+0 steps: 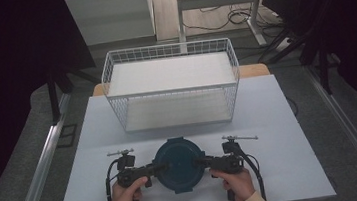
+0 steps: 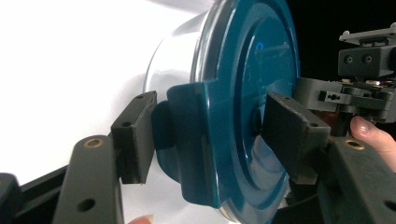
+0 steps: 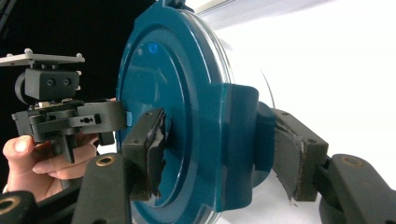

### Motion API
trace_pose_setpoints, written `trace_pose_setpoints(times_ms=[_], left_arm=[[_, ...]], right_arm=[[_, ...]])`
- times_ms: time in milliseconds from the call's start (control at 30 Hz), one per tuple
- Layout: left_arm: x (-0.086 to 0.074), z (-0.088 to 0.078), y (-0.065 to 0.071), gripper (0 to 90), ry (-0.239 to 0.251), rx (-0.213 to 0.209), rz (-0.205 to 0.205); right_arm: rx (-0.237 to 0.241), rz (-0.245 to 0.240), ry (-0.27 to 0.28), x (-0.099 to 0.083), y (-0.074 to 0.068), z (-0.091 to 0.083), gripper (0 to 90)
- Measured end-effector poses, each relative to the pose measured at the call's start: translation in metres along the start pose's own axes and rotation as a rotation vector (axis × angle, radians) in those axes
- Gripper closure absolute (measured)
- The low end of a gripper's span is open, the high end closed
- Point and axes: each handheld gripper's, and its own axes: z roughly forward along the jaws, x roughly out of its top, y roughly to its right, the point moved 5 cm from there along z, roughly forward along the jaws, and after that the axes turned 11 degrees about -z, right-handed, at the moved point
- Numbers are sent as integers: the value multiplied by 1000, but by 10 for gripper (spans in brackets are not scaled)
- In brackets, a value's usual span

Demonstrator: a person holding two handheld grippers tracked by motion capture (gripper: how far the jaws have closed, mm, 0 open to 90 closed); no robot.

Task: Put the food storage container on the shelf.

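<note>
A round clear container with a dark teal lid sits near the front edge of the white table top. My left gripper comes in from the left. In the left gripper view it is shut on the lid's left clasp, one pad under the clasp and one on the lid's top. My right gripper comes in from the right. In the right gripper view it pinches the opposite clasp the same way. A hand holds each gripper.
A white wire basket with two levels stands at the back of the table, just beyond the container. Bare table lies to either side of the hands. Dark floor, table legs and cables surround the table.
</note>
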Motion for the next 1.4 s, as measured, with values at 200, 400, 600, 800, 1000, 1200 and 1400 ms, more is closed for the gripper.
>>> trace_pose_setpoints(times_ms=[200,400,600,800,1000,1200,1400], left_arm=[[-1,-2,0,386,1,0,5],[0,-5,3,388,8,-5,14],[1,-12,10,391,23,-20,33],[4,-18,17,392,35,-34,51],[9,-24,19,393,44,-40,64],[12,-28,28,394,65,-42,83],[18,-34,37,393,83,-42,111]], right_arm=[[-11,-33,5,1,-4,0,403],[-16,-50,14,3,-7,-2,402],[-18,-88,27,7,-16,-6,403],[-22,-128,44,13,-25,-12,403],[-32,-161,56,20,-32,-11,403],[-26,-177,71,26,-37,-16,403],[-20,-202,83,34,-43,-20,404]])
